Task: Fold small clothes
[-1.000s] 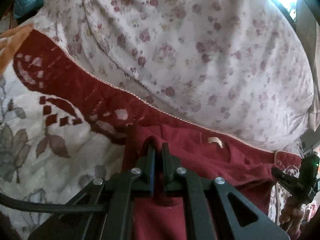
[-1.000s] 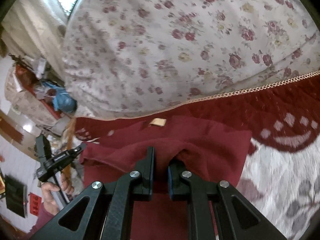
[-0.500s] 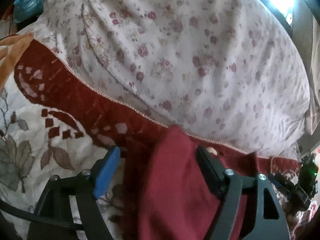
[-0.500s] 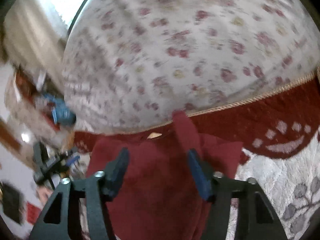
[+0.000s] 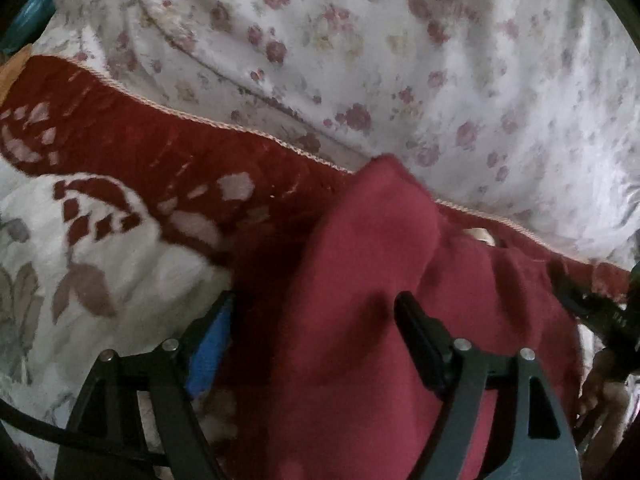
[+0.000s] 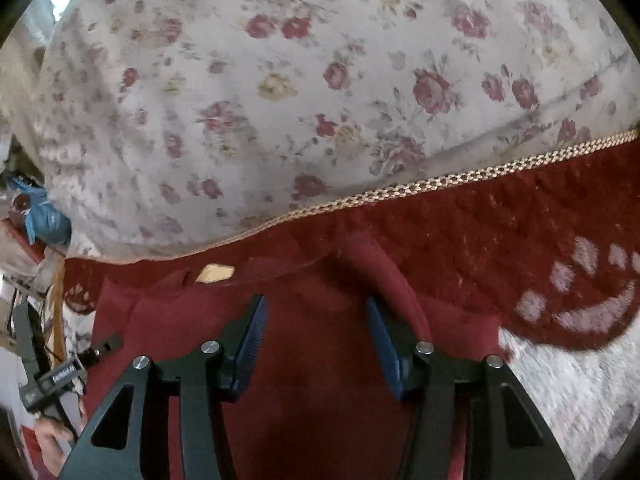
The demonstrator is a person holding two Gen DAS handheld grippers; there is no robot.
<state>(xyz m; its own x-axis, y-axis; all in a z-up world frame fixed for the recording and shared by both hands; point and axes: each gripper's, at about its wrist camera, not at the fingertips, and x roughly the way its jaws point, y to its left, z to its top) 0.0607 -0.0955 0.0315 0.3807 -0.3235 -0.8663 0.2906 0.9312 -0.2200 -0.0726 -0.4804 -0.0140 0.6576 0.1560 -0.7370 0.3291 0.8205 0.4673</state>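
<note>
Left wrist view, from left to right: a cream blanket with leaf pattern (image 5: 80, 248) and a dark red border (image 5: 160, 152), edged by a braided trim (image 5: 208, 120), lies against a white bedcover printed with roses (image 5: 440, 60). The left gripper (image 5: 312, 340) stands wide, its jaws opening; a raised fold of the dark red garment (image 5: 360, 280) passes between the fingers, yet the pads do not press on it, the blue pad (image 5: 208, 352) standing clear at the left. A pale neck label (image 5: 478, 236) shows past the fold, and at the far right edge the other tool is held in a hand (image 5: 600, 392). Right wrist view, from left to right: the opposite tool and hand appear at the left edge, then the garment with its label lying flat on the blanket near the trim. The right gripper (image 6: 316, 340) stands at middle width above the cloth, its jaws closing, cloth lying beneath and between the fingers but, as far as can be told, ungripped; a ridge of fabric rises beside its right pad (image 6: 384, 344). Judged risk: the released fold stands up rather than lying flat, so it may slump askew or spring open, and a jaw closing now may catch only the ridge or several layers, dragging the garment out of square; blur leaves the true layering uncertain.
</note>
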